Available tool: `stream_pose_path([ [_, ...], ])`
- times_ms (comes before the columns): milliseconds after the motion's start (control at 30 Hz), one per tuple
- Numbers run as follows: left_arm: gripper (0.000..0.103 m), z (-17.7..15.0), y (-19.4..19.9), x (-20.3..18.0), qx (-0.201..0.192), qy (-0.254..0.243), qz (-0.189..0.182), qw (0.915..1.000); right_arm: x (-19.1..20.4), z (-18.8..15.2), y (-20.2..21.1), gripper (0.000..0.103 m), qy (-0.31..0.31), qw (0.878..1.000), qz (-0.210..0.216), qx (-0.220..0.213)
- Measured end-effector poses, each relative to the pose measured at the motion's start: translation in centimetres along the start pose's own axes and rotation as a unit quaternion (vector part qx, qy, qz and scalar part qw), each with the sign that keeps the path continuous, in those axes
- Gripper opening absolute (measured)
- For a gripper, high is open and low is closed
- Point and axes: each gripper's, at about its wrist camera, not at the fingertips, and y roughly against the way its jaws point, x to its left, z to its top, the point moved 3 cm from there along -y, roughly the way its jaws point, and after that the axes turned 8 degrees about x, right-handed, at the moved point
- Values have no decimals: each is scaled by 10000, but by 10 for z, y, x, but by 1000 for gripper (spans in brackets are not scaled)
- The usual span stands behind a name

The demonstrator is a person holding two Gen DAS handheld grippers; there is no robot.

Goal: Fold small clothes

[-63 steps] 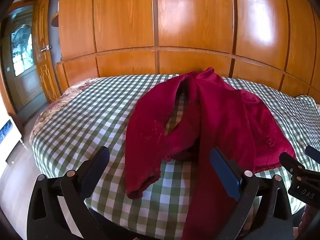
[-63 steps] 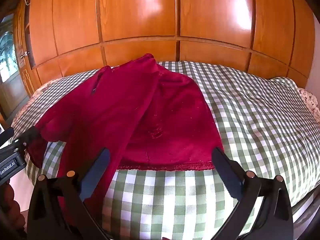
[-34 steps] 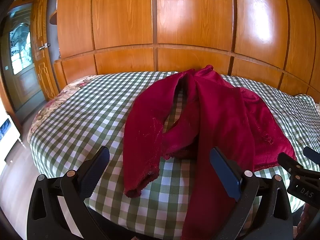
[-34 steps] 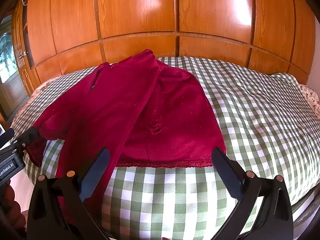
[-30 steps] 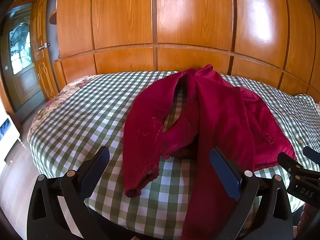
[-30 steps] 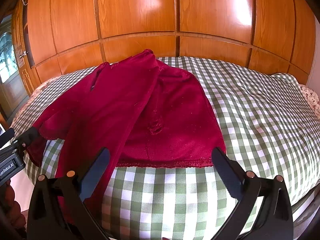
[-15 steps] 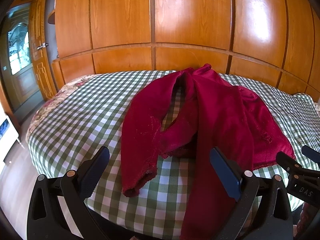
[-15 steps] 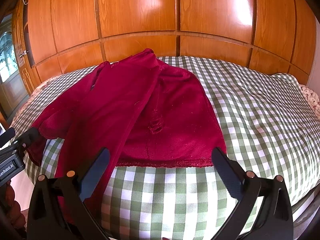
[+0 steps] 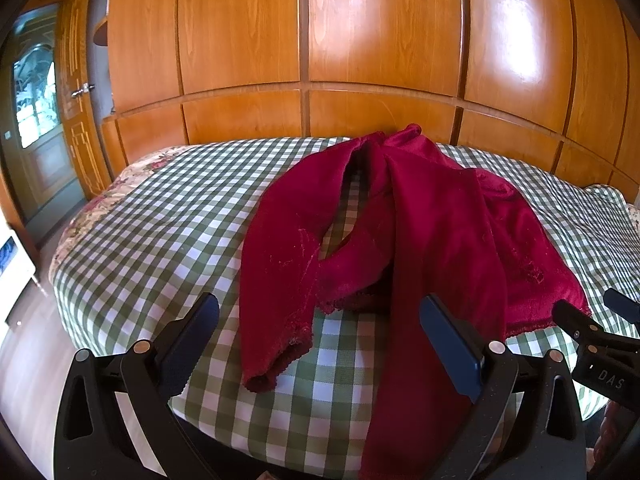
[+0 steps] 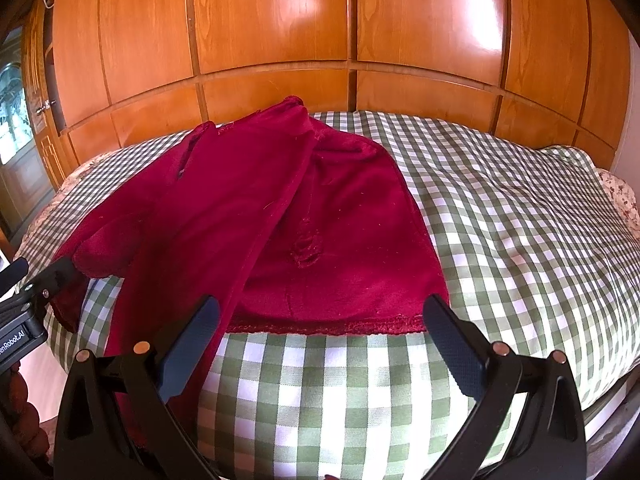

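A dark red velvet garment (image 9: 432, 232) lies spread on a bed with a green and white checked cover (image 9: 160, 232). One sleeve ends near the front edge, another strip hangs over the edge. My left gripper (image 9: 320, 340) is open and empty, just in front of the sleeve end. In the right wrist view the garment (image 10: 320, 216) lies with its lace hem toward me. My right gripper (image 10: 320, 344) is open and empty, just before that hem, with its jaws wide apart. The right gripper's tip also shows in the left wrist view (image 9: 580, 324).
Glossy wooden wardrobe panels (image 9: 360, 40) stand behind the bed. A door with a glass pane (image 9: 36, 112) is at the far left. A floral sheet edge (image 10: 620, 200) shows at the bed's right side. The floor drops off at the bed's near edge.
Both views have shifted only slightly; the left gripper has drifted a little higher and nearer. The garment has not moved and both grippers stay open.
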Motion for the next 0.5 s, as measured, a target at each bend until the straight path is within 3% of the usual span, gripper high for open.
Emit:
stream_pose_path([
  [500,99,1,-2,0,38,-10,-29,10000,-1,0,-1,101,2,10000,66,17],
])
